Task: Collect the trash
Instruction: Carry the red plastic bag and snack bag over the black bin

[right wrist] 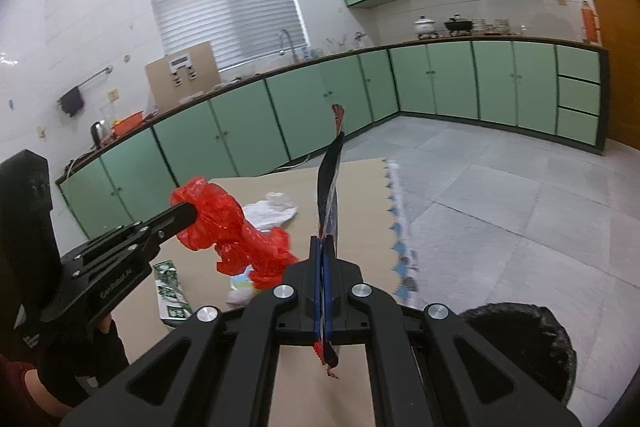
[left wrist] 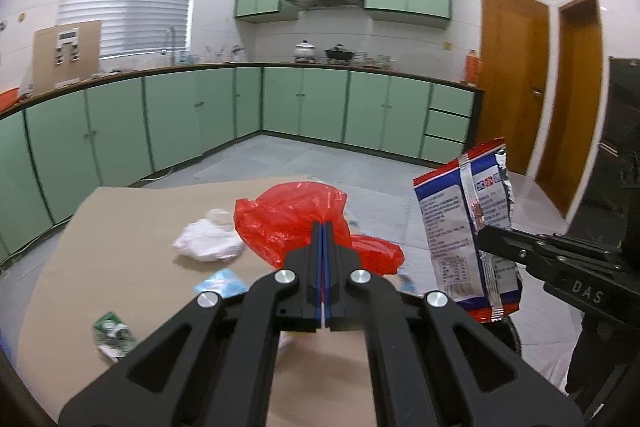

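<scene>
My left gripper (left wrist: pixel 322 227) is shut on a red plastic bag (left wrist: pixel 288 219) and holds it above the cardboard sheet (left wrist: pixel 120 227). The bag also shows in the right wrist view (right wrist: pixel 228 227), hanging from the left gripper (right wrist: pixel 188 213). My right gripper (right wrist: pixel 322 241) is shut on a red, white and blue snack wrapper (right wrist: pixel 330 187), seen edge-on and upright. In the left wrist view the wrapper (left wrist: pixel 464 223) hangs flat from the right gripper (left wrist: pixel 486 237), to the right of the bag.
On the cardboard lie crumpled white paper (left wrist: pixel 208 239), a green-white carton (left wrist: pixel 114 335) and a light blue packet (left wrist: pixel 222 281). A black trash bin (right wrist: pixel 520 343) stands on the floor at lower right. Green cabinets (left wrist: pixel 320 103) line the walls.
</scene>
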Available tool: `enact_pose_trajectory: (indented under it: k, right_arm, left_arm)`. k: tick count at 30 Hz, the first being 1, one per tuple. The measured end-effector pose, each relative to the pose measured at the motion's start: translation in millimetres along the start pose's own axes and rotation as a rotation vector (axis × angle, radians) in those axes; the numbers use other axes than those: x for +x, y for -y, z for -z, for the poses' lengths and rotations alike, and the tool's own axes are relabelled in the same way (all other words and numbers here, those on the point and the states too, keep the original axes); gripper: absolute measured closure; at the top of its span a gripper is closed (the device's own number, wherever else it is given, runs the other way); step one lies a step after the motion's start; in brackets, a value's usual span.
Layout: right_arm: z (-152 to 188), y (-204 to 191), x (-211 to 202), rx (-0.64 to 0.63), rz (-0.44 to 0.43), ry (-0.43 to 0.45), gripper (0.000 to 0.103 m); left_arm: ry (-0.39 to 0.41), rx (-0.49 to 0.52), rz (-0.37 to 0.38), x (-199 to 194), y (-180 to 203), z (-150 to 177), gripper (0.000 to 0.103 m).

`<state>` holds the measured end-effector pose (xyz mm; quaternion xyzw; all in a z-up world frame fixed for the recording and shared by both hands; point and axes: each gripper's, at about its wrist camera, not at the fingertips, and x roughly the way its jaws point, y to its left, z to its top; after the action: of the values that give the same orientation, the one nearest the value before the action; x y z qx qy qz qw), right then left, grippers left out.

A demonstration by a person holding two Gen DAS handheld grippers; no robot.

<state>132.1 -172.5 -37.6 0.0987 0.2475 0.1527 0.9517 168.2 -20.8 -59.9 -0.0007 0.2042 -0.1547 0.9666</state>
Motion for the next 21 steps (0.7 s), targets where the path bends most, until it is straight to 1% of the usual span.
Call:
enact_pose_trajectory:
  k: [11,21]
  right_arm:
    - [12,49,-38,0.072,0.119,0.029,0.102]
    - [24,93,-66,0.133,0.233,0.043,0.102]
  left_arm:
    - [-0.015,0.04,0.135,20,57,1,0.103]
    - [-0.058,0.081,0.246,42,109,11,0.103]
